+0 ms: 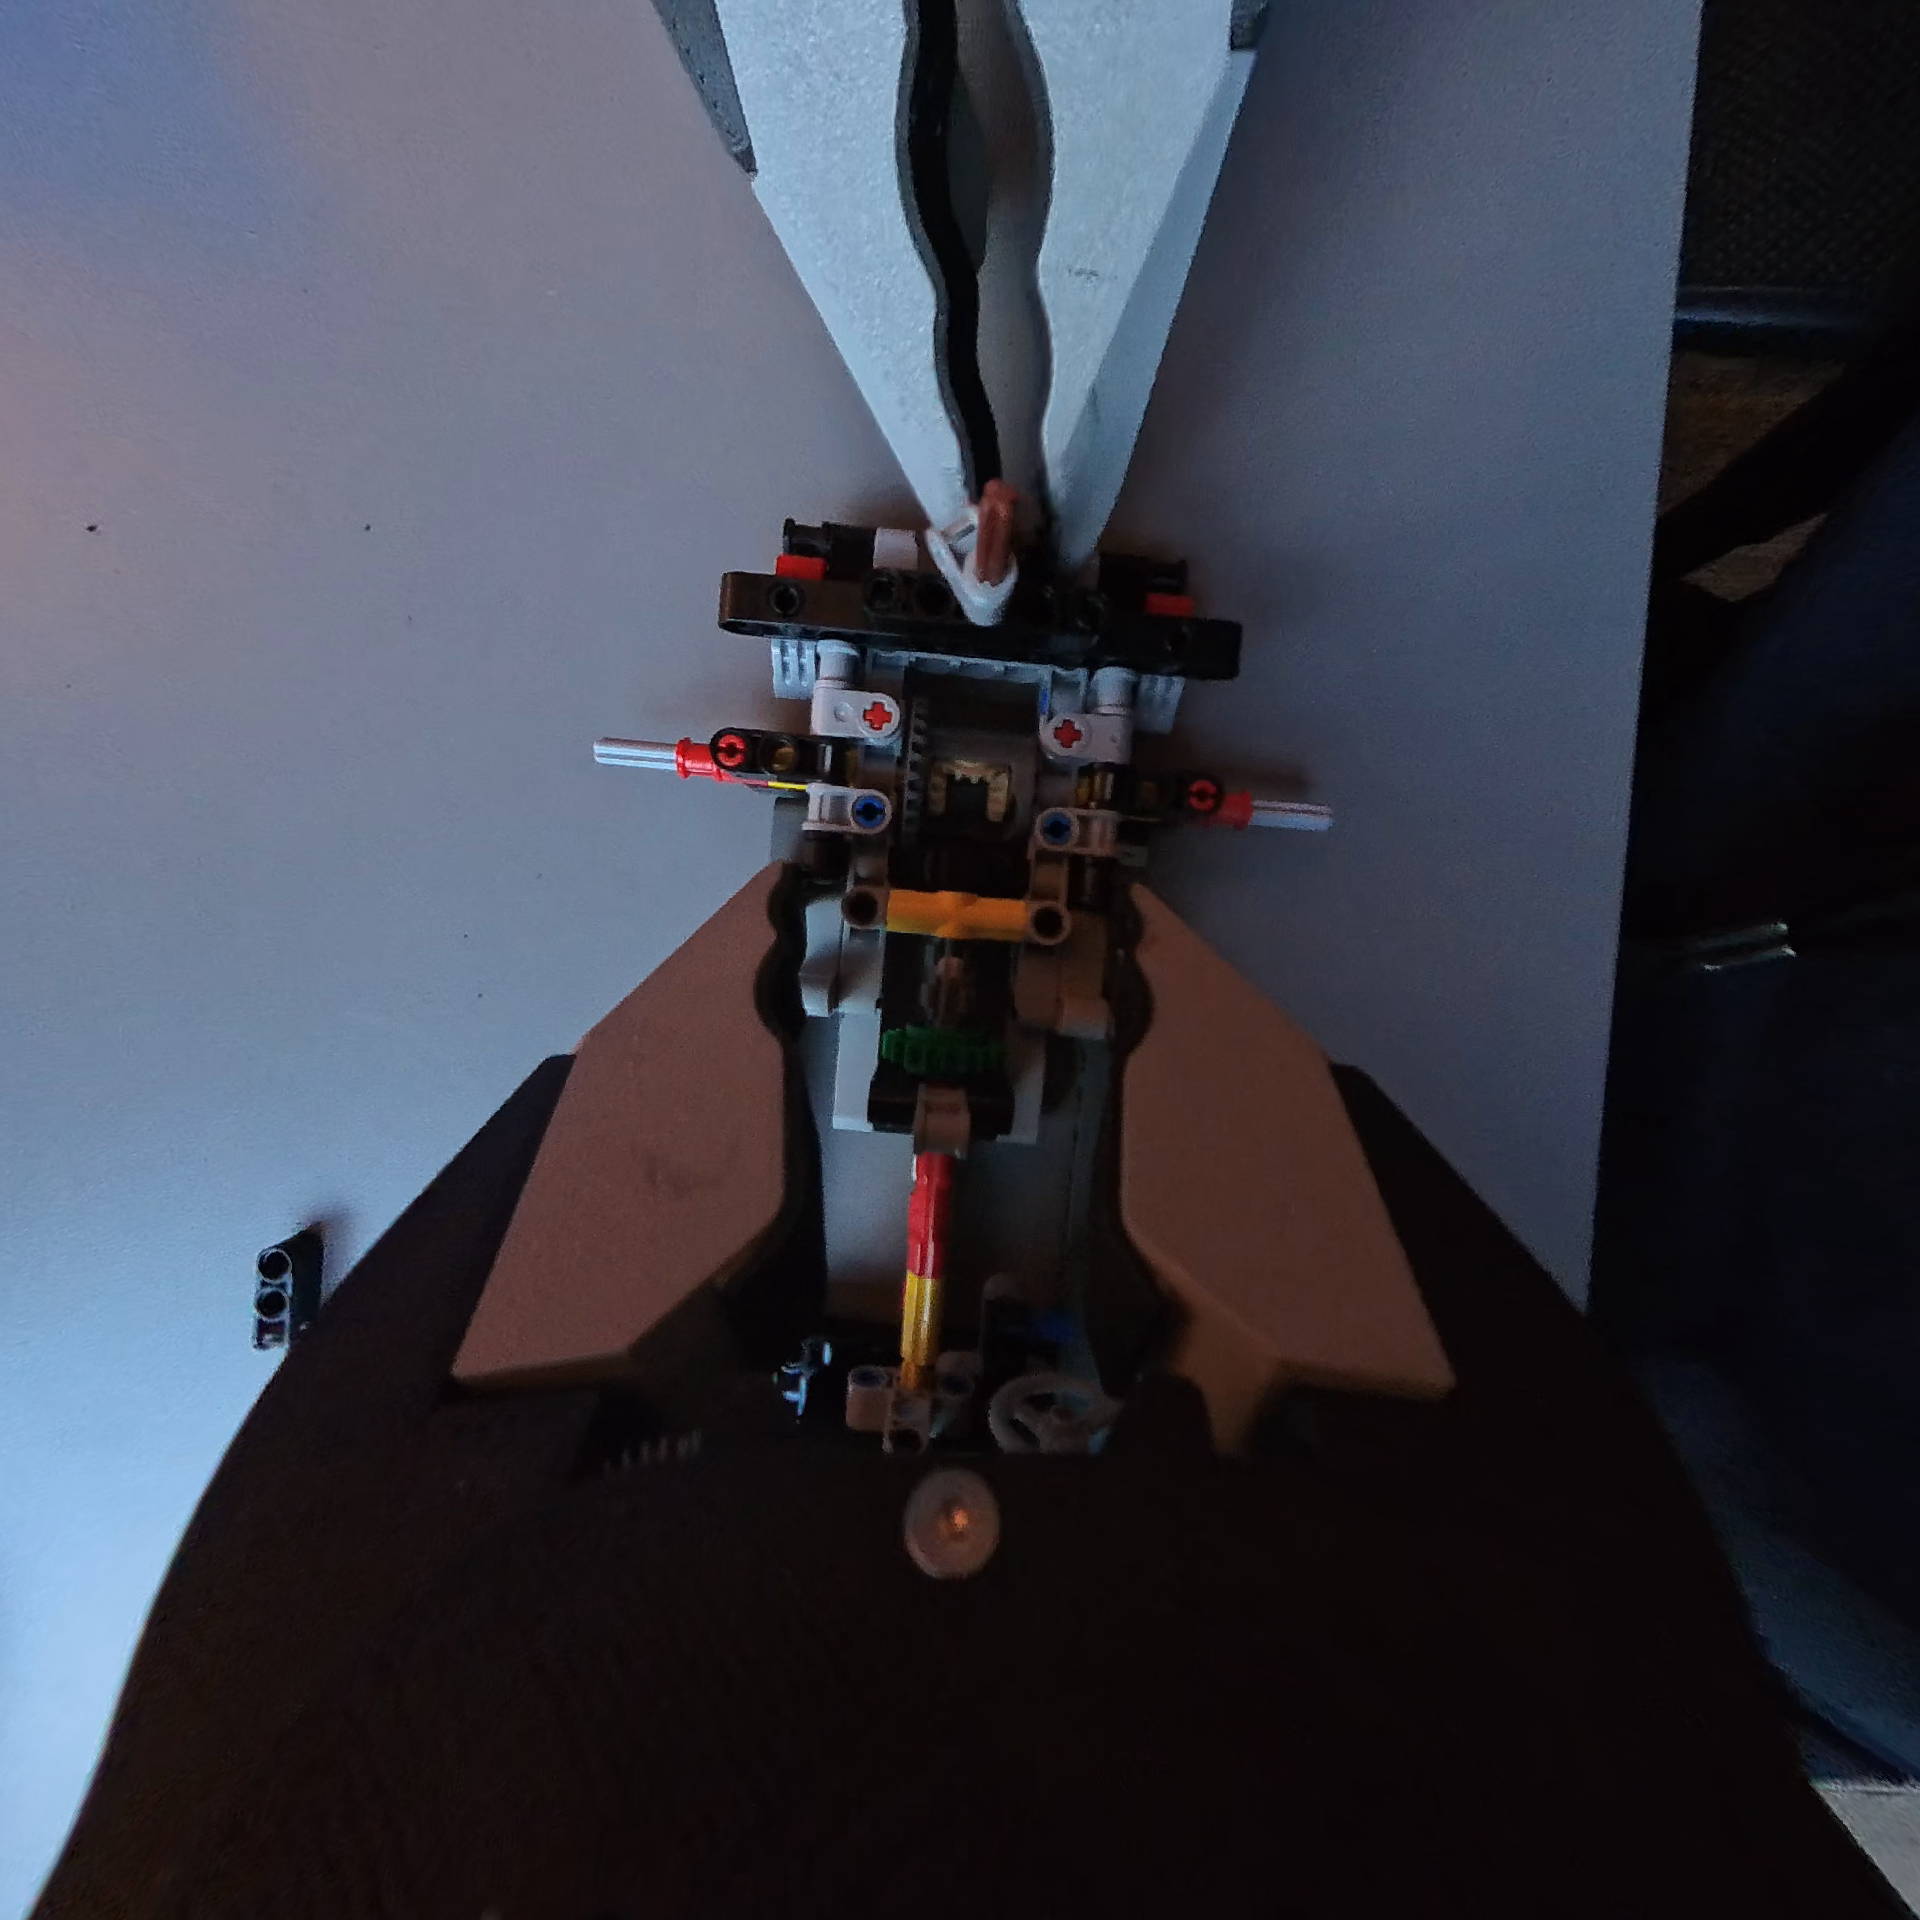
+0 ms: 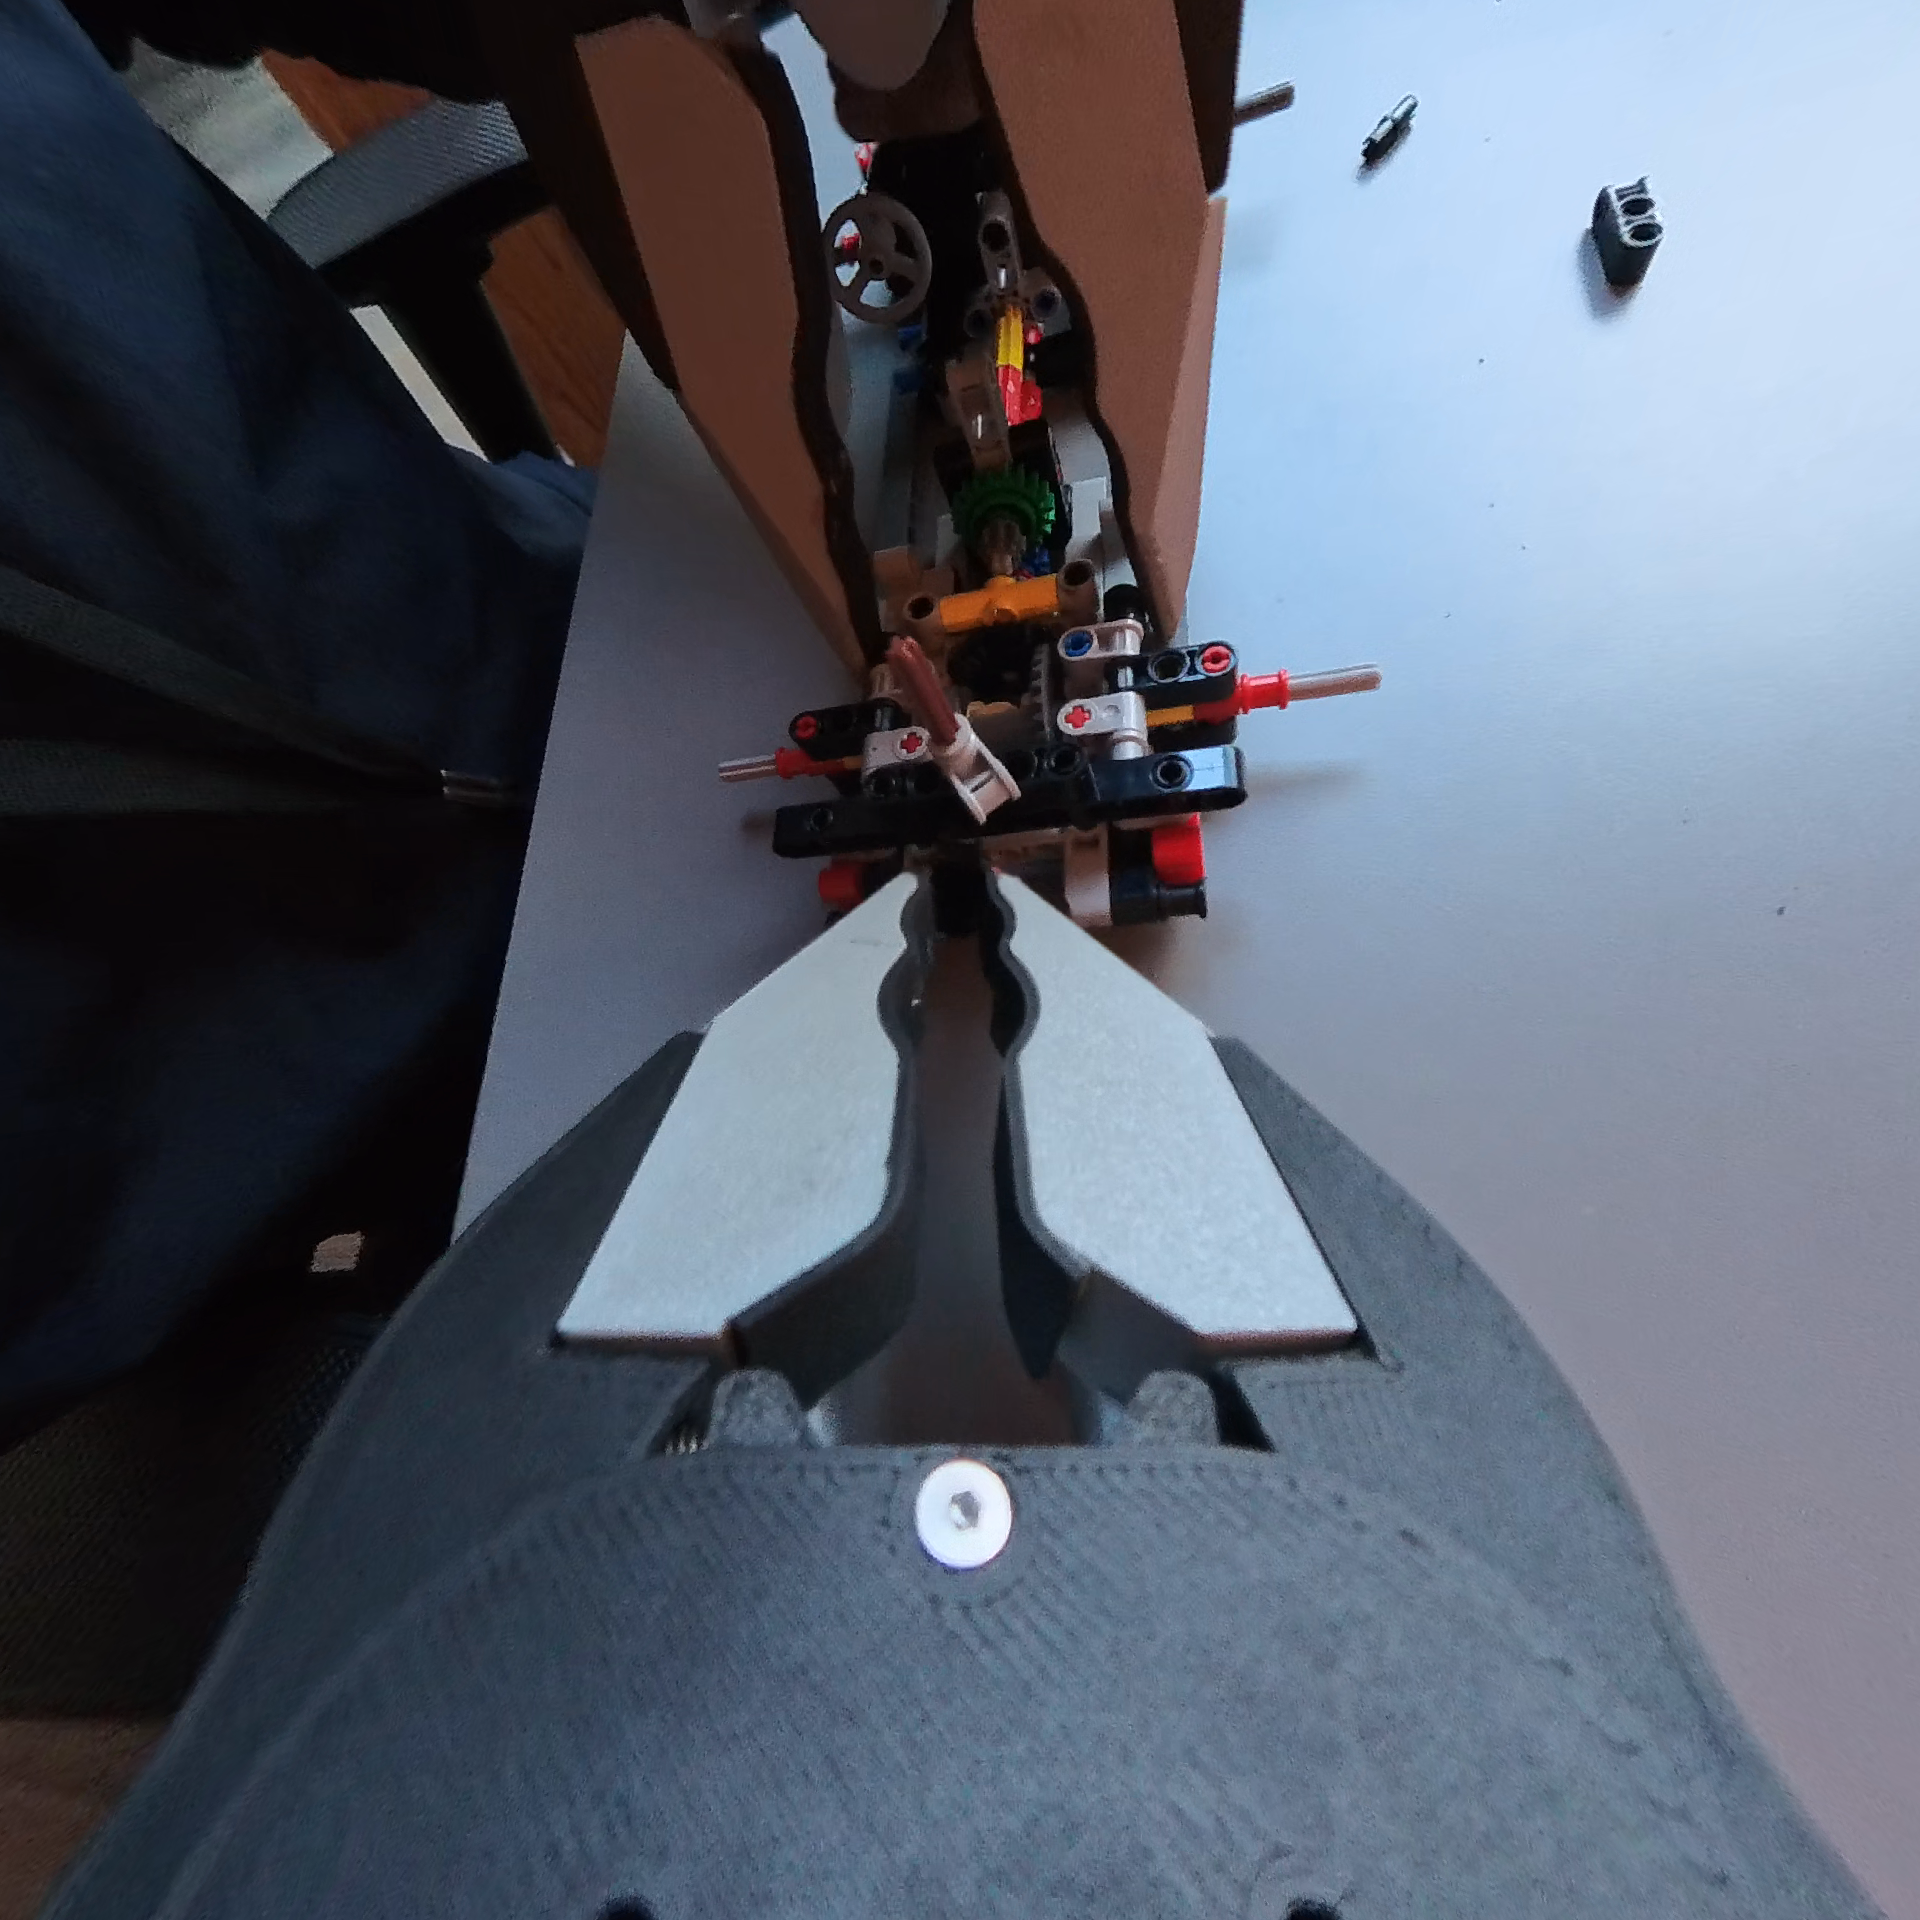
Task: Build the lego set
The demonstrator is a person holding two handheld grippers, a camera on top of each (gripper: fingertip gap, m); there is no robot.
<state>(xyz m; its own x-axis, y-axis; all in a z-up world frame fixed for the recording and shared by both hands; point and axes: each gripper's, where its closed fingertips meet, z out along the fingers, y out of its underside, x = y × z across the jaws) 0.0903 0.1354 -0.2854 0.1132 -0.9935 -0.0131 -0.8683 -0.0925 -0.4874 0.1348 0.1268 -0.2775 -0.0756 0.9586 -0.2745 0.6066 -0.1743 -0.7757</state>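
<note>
A toy-brick vehicle chassis (image 1: 966, 790) lies on the pale table (image 1: 312, 520), with a black cross beam (image 1: 810, 603), a green gear (image 1: 940, 1049) and a red and yellow shaft (image 1: 925, 1247). My left gripper (image 1: 958, 883), with tan fingers (image 1: 665, 1143), straddles the chassis, its pads pressed on both sides. It also shows in the right wrist view (image 2: 1018, 634). My right gripper (image 2: 958, 883), with grey fingers (image 2: 790, 1122), is nearly closed on a small black part (image 2: 956, 894) at the beam's (image 2: 1174, 774) edge. A white connector with a brown axle (image 2: 971, 764) sticks up just beyond its tips.
A loose black two-hole piece (image 2: 1626, 229) and a small dark pin (image 2: 1389, 127) lie on the table to the far right. The piece also shows in the left wrist view (image 1: 281, 1288). The table edge (image 2: 540, 831) runs close to the model, with a person's dark blue clothing (image 2: 208, 520) beyond it.
</note>
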